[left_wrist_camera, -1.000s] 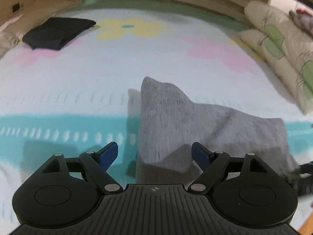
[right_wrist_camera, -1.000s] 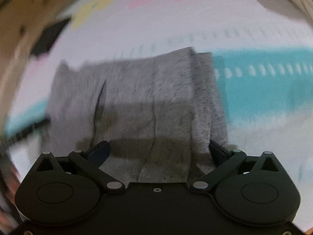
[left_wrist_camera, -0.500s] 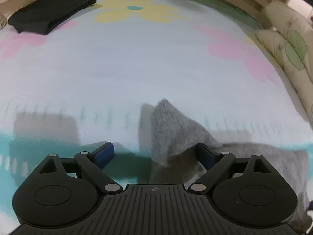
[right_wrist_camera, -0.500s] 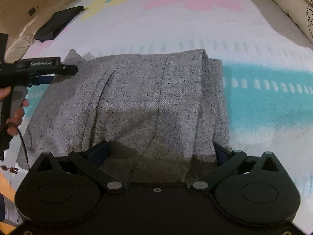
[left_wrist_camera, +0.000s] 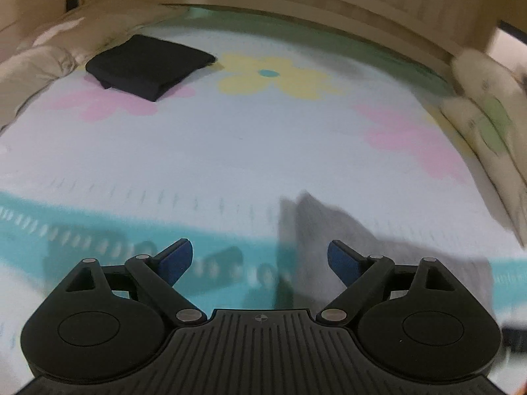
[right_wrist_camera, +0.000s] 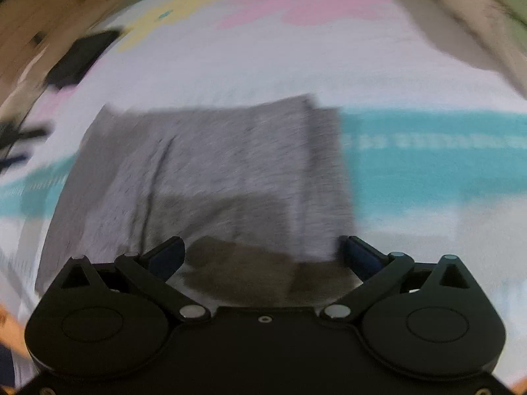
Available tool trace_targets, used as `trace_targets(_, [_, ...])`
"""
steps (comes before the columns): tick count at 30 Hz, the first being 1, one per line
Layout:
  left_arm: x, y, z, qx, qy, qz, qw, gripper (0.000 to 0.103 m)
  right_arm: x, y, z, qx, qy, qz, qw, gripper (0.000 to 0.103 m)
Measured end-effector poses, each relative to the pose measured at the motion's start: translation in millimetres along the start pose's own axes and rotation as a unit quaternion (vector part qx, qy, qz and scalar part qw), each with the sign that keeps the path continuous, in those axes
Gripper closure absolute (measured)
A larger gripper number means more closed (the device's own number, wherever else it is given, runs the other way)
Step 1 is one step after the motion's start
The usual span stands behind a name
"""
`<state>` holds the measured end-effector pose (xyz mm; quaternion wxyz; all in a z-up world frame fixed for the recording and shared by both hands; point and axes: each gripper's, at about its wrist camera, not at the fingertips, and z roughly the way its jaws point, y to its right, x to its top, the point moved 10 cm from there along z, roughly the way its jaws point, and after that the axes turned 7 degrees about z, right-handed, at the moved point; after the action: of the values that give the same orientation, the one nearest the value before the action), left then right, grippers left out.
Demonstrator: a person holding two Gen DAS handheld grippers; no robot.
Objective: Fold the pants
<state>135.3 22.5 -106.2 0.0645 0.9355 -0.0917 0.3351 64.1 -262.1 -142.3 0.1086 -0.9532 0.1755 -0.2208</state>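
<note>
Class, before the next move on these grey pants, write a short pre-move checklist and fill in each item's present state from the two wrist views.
1. Left gripper open, nothing between its fingers: ok.
2. Right gripper open, not pinching cloth: ok.
3. Grey pants lying folded on the bedsheet: ok.
4. Fold edges lined up: cannot tell, views blurred.
5. Black folded garment apart from the pants: ok.

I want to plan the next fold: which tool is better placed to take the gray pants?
Right. The right tool hangs open above the gray pants; the left tool sits beside them.
</note>
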Motion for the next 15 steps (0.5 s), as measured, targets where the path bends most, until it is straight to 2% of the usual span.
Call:
trace_targets(3, [-23, 25, -21, -0.006, 0.006, 0.031, 0.9995, 0.014, 10, 7, -23, 0.008, 0.035, 0.03, 0.999, 0.002])
trace_targets(4, [-33, 35, -27, -0.009, 0.006, 0.041, 0.9991, 0.013, 10, 2, -31, 0.021, 0.045, 0.031, 0.998, 0.005])
trace_targets(7, [-55, 54, -33, -0.013, 0.001, 0.06, 0.9981, 0.013, 1, -28, -45, 0.059, 0.055, -0.004, 0.997, 0.024])
trace_targets(8, [-64, 59, -31, -0.011, -0.005, 0.071, 0.9974, 0.013, -4, -39, -47, 0.064, 0.055, -0.025, 0.996, 0.025])
trace_targets(10, [-78, 64, -19, 0.003, -0.028, 0.094, 0.9951, 0.013, -16, -53, -42, 0.055, 0.051, -0.068, 0.995, 0.026])
trace_targets(12, [-95, 65, -6, 0.019, -0.052, 0.118, 0.9915, 0.011, -26, -55, -29, 0.022, 0.04, -0.097, 0.994, 0.026])
trace_targets(15, [-102, 57, -3, 0.007, -0.044, 0.091, 0.9948, 0.01, -37, -45, -8, -0.01, 0.007, -0.101, 0.995, 0.025])
